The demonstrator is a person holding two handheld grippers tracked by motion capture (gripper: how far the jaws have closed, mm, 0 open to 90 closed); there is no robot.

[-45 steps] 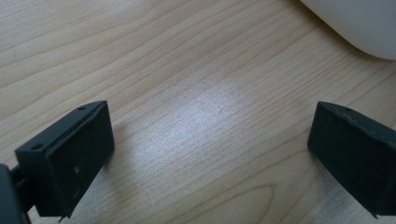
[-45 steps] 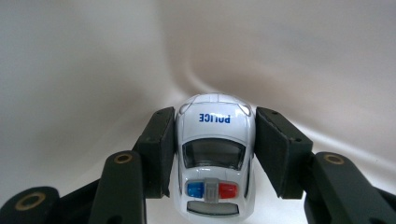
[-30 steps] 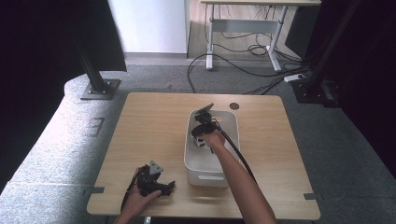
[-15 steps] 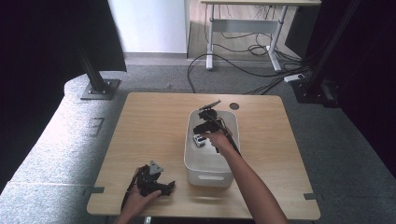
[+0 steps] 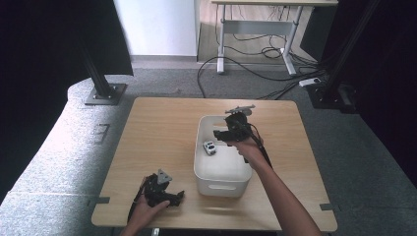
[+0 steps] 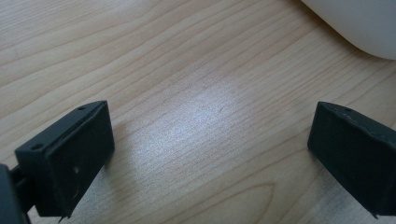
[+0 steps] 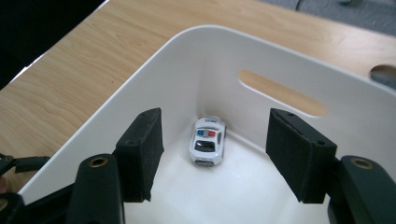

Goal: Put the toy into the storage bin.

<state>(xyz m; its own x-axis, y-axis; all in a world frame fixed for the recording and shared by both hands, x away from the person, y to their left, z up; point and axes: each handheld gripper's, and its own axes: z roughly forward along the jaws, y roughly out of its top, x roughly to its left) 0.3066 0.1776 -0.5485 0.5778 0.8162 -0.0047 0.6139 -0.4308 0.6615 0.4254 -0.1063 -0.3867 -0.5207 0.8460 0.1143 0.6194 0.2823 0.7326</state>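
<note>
A white plastic bin (image 5: pixel 221 182) stands on the wooden table (image 5: pixel 157 128), right of centre. A small white toy police car (image 5: pixel 210 147) lies on the bin's floor near its left wall, also clear in the right gripper view (image 7: pixel 208 140). My right gripper (image 5: pixel 222 135) hovers over the far half of the bin and looks down at the car; its jaws have just been opening, with nothing between the pads (image 7: pixel 140 154). My left gripper (image 5: pixel 178 196) rests near the table's front edge, left of the bin, open over bare wood (image 6: pixel 212 140).
The bin's rounded corner (image 6: pixel 359 23) lies just ahead of the left gripper. A cable hole (image 7: pixel 385 72) is cut into the table beyond the bin. Off the table are a black stand base (image 5: pixel 101 93), a desk frame (image 5: pixel 255 34) and floor cables (image 5: pixel 275 83).
The right gripper has risen out of the bin and drifted toward its far end with the jaws spreading. The toy car now lies free on the bin floor. The left gripper has stayed put.
</note>
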